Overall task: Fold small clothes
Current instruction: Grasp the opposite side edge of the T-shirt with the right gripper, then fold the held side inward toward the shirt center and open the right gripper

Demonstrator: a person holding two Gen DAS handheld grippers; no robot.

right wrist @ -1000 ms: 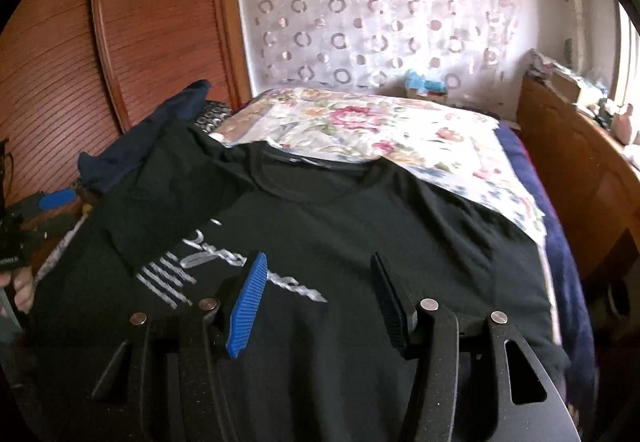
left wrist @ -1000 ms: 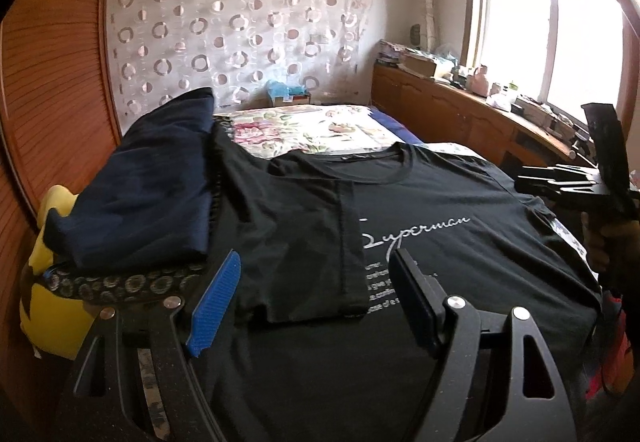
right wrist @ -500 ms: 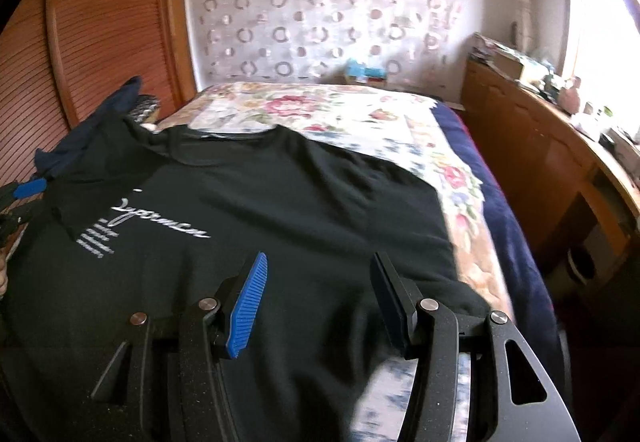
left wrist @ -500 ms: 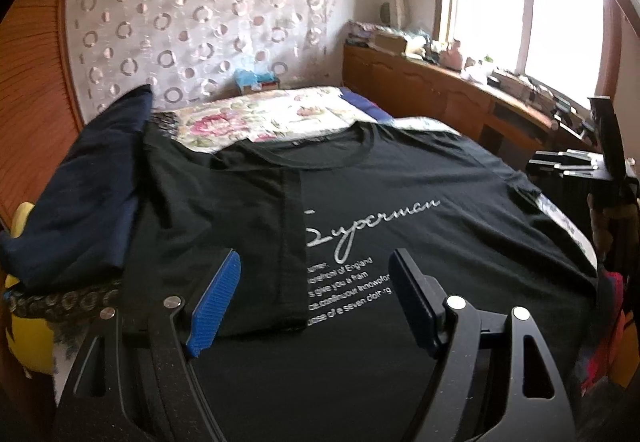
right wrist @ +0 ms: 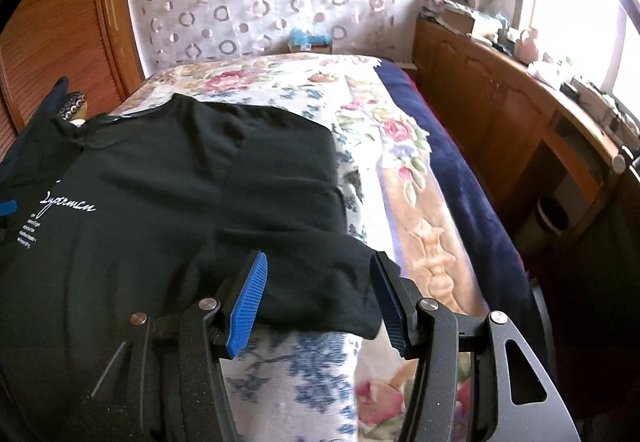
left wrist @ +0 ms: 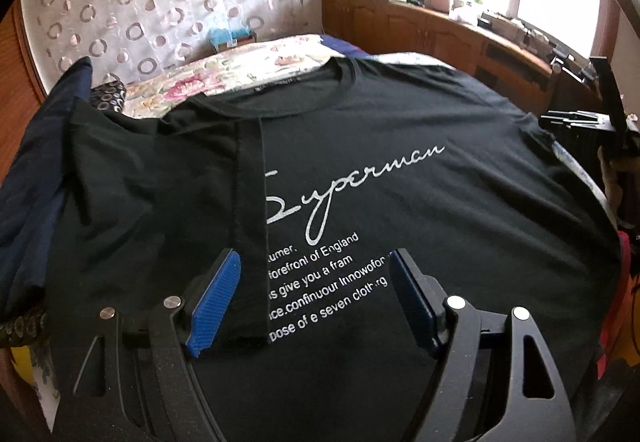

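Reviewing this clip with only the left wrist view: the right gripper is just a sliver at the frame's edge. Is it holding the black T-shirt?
Observer: No. The right wrist view shows the right gripper open, with its jaws on either side of the black T-shirt's right sleeve and not clamped on it.
Operator: Is that sleeve folded in like the left one?
Observer: Not yet. It lies spread outward on the floral sheet.
Operator: Does it hang off the bed?
Observer: No. More floral sheet shows beyond the sleeve, then a dark blue blanket along the bed's side.
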